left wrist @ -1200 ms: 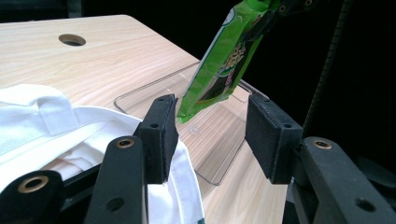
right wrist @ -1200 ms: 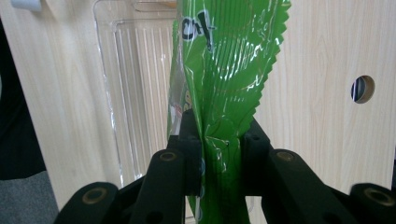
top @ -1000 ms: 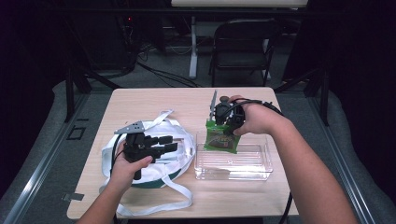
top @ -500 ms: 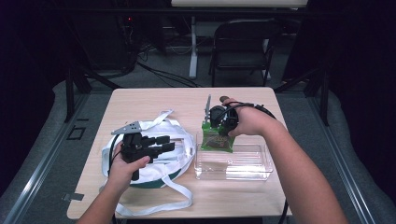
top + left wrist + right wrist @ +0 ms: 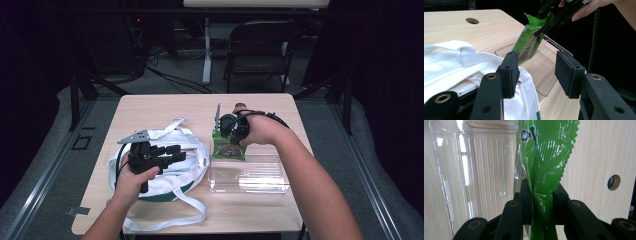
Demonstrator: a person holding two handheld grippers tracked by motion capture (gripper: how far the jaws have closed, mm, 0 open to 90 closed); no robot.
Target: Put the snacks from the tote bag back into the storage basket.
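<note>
Two grippers | right gripper [image 5: 541, 205] clamped on green packet [image 5: 544, 157] | left gripper [image 5: 536, 72] half-open, empty, over white bag [image 5: 454, 67]

The green snack packet [image 5: 544, 157] bears black lettering — "Ch" is legible — the rest unreadable.

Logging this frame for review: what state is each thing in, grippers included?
Green snack packet: pinched at one end, hanging over the tray.
Right gripper: shut on the packet.
Left gripper: open, nothing between its jaws, above the bag.
Clear plastic tray: empty, flat on the table.
White cloth bag: slumped, straps loose.
</note>
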